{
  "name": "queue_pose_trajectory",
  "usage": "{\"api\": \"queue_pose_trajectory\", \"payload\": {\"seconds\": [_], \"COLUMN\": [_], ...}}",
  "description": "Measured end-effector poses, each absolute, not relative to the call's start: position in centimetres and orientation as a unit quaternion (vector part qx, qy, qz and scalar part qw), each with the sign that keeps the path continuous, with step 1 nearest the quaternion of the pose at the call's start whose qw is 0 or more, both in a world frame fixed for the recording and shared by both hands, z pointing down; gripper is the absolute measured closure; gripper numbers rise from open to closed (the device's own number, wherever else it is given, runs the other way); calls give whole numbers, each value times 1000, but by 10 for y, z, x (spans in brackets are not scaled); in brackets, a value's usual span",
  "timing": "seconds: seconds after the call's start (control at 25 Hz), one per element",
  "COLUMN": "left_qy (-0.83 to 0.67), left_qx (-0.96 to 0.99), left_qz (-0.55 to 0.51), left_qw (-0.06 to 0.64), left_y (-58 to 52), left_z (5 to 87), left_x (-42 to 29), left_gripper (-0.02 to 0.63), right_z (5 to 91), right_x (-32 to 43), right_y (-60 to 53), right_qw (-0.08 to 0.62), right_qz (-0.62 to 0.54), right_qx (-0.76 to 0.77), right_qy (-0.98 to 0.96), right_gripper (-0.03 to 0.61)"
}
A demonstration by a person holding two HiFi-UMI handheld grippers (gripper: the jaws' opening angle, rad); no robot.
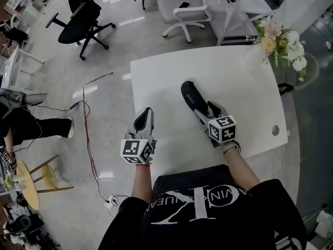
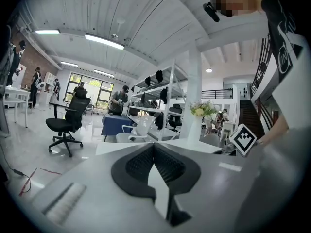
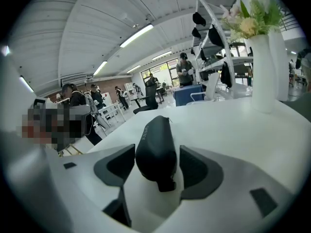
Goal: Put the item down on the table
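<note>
Open-plan office, part lab. Black swivel office chair (image 1: 83, 17) and pale grey armchair on castors (image 1: 182, 9) on glossy pale floor, far side. White rectangular table (image 1: 171, 77) near; white vase of flowers (image 1: 281, 40) at far right corner. Red cable (image 1: 88, 134) trails left. White metal shelving rack (image 2: 160, 96), long ceiling strip lights (image 2: 104, 41), people at far desks (image 2: 119, 101).

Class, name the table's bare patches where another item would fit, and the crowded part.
Bare: the table left of the black case, and between case and flowers. Crowded: near edge, by left gripper and right gripper.
</note>
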State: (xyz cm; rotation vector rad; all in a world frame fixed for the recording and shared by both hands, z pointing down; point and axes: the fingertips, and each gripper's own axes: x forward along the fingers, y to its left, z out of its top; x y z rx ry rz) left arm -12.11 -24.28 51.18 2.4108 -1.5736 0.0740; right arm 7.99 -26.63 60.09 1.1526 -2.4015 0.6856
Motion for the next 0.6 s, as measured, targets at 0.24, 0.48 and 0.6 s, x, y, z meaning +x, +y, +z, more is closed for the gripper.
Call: {"api": "queue_pose_trajectory", "payload": {"seconds": [0.24, 0.48, 0.6], "left_qy": [-543, -545, -548], "left_qx": [830, 829, 828], "left_qz": [20, 15, 12], "left_qw": [130, 122, 117], "left_y": [-245, -248, -249], "left_z": [507, 500, 495], "left_x": [-121, -122, -125], "left_gripper": [601, 601, 601], "right_z": [584, 548, 528], "right_x": [86, 90, 91], "right_y": [-270, -280, -285], "right_qw": [178, 150, 132], "right_qz": [234, 175, 151], "right_qx": [415, 430, 435], "right_qy": [-861, -873, -878], "right_gripper": [322, 422, 521]}}
